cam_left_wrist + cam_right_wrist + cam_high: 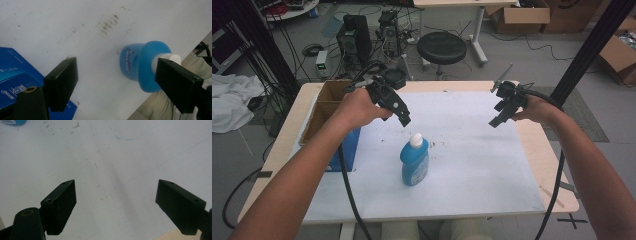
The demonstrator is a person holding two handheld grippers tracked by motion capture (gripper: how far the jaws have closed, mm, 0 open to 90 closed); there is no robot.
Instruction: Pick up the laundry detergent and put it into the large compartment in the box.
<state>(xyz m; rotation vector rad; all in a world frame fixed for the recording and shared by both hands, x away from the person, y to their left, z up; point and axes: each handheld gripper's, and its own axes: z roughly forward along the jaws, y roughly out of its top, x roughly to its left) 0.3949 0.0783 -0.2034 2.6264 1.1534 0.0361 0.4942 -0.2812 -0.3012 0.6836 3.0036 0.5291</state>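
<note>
Blue bottle (415,162) stands untouched on the worktop (472,150); left gripper (404,119) and right gripper (496,121) both gape wide, empty.

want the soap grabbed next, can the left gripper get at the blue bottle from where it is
Probably yes. The left gripper hangs open just above the upright blue bottle, with bare white mat around it. The blue box stands off to the side, not between them.

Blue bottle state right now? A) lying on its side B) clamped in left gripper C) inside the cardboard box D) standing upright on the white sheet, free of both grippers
D: the blue bottle stands cap-up on the white sheet, the open left gripper above it, not touching.
</note>
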